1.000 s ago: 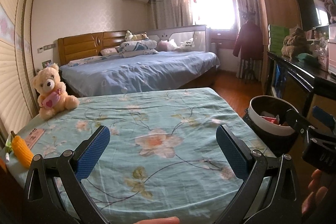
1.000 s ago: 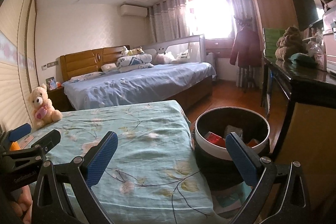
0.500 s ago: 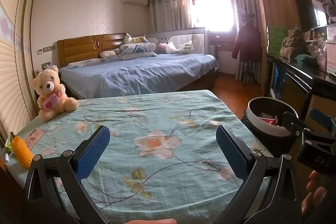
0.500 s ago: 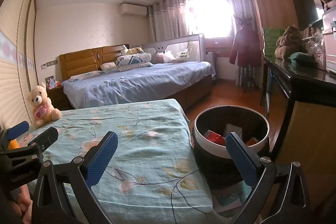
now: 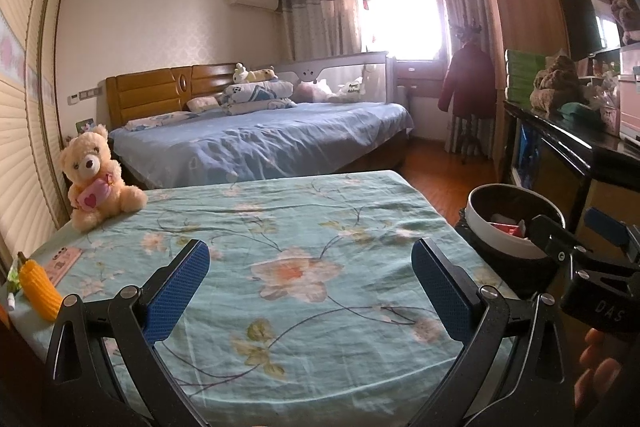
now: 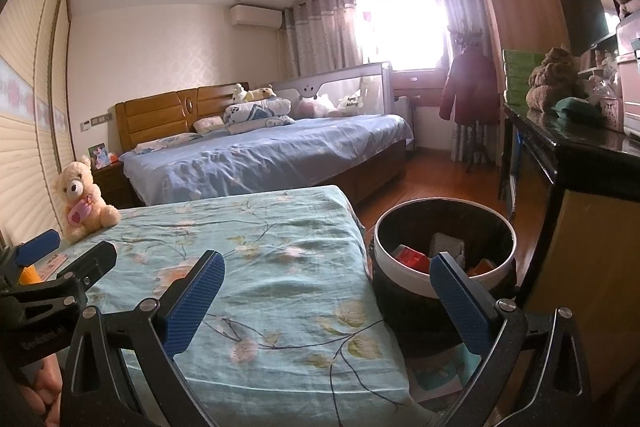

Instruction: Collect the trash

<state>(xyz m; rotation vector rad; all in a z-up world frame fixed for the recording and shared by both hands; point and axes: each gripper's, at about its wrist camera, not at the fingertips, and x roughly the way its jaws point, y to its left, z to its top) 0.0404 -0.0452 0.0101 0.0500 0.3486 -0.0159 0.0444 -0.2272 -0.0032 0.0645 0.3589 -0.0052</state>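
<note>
Landmark: the bin (image 6: 442, 259), a round black tub with a white rim, stands on the floor just beside the right edge of the table (image 5: 280, 227).
Trash: red and orange packets and a grey piece lie inside the bin; I judge the collecting is mostly done.
Left gripper (image 5: 310, 289): its tongs are spread wide and hold nothing; it hangs over the table, left of the bin.
Right gripper (image 6: 328, 303): also spread wide and empty; one blue pad is over the table edge, the other in front of the bin rim, probably because it was at the bin.
Pads: blue, flat, with a fine dotted texture for grip, on black hard arms.
Cloth: soft green fabric with flowers, a little wrinkled, hangs over the table edge next to the bin.
Far from the bin: a fluffy bear (image 5: 94, 179), a yellow ribbed corn (image 5: 38, 287), a flat pink card (image 5: 62, 261).
Card: may be trash, I cannot tell.
</note>
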